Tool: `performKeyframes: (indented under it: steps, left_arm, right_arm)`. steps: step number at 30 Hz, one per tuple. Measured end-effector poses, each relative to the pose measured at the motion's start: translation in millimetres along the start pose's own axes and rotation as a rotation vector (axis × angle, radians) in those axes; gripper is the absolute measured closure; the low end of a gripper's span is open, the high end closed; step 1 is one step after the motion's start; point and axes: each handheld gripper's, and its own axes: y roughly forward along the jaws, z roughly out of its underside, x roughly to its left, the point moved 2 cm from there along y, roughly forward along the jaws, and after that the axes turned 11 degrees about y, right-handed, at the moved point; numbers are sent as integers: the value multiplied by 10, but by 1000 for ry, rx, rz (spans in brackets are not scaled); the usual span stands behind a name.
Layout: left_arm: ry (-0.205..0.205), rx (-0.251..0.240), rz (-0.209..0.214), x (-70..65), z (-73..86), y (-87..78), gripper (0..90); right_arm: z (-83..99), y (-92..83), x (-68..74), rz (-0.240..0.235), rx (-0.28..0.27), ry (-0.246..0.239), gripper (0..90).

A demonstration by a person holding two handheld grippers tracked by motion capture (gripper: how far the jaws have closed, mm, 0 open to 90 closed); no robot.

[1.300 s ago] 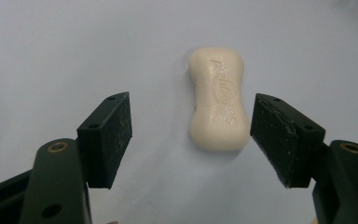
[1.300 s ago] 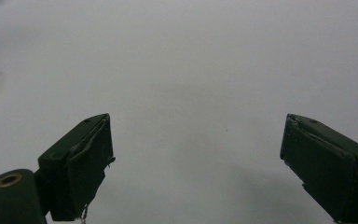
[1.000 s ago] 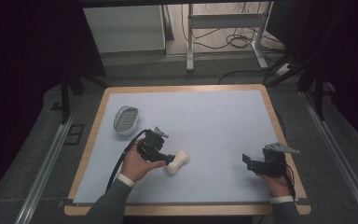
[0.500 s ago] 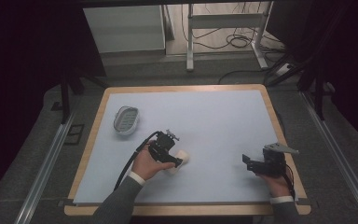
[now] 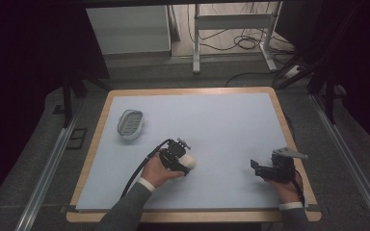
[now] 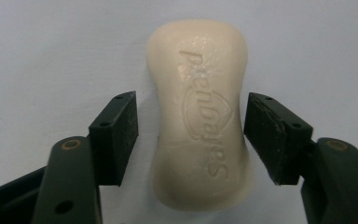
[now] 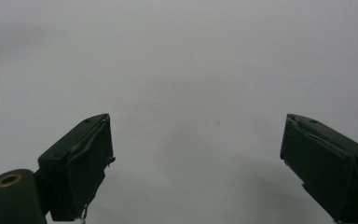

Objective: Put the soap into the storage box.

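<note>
While cream soap bar [image 6: 199,116] lies flat on table [image 5: 231,120], L gripper [image 6: 191,135] straddles it, jaws apart w/ gaps (embossed lettering up); R gripper [image 7: 196,158] spread wide over bare surface.

I log a cream soap bar [image 6: 199,114] with embossed lettering, black jaws either side; pale blue table surface [image 5: 221,120], light wood rim; grey ribbed soap dish [image 5: 130,123].

From above, the left tongs [image 5: 182,161] hide most of the soap [image 5: 190,160].
</note>
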Motion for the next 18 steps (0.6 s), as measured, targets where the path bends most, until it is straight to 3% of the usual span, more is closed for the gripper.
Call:
performKeyframes:
  steps: [8, 18]
  left_arm:
    - [18, 23, -4, -24, -11, 47, 485]
    - [20, 19, 0, 15, 5, 16, 494]
  right_arm:
    - [-7, -9, -32, 9, -1, 7, 89]
    - [-16, -23, -51, 15, -9, 17, 89]
